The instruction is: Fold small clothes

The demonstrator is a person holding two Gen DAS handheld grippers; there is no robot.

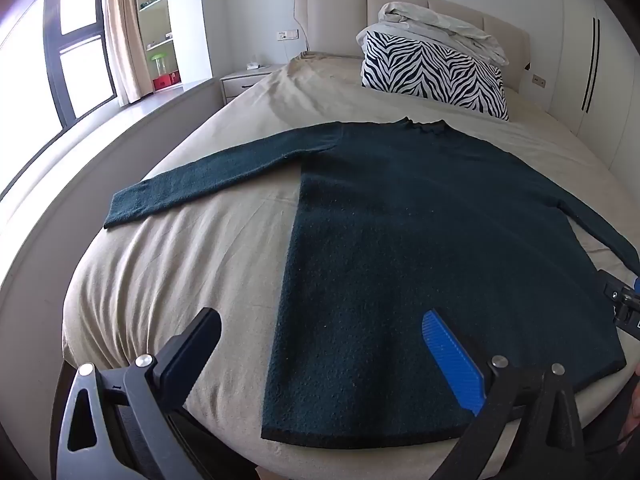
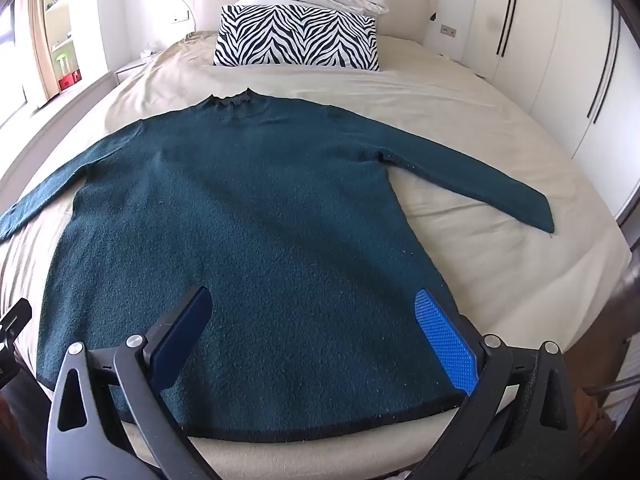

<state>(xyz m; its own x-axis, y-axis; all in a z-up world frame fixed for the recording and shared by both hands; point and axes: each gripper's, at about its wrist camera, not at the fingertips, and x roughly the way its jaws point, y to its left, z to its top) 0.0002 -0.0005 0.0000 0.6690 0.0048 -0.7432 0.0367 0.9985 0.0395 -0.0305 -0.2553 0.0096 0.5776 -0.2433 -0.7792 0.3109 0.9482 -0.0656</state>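
Both grippers hover with jaws wide apart and nothing between them: the left gripper (image 1: 320, 332) over the hem's left corner, the right gripper (image 2: 314, 312) over its right half. Beyond the jaws, a dark teal sweater (image 2: 248, 216) lies flat on the beige bedsheet (image 2: 460, 92), sleeves spread, collar toward a zebra-print pillow (image 2: 296, 38).

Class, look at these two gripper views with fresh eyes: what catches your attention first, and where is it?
The dark teal sweater lies flat across the beige bed, sleeves spread to both sides. Behind it, a zebra-striped pillow leans by the headboard. The left gripper and right gripper hover open over the hem.
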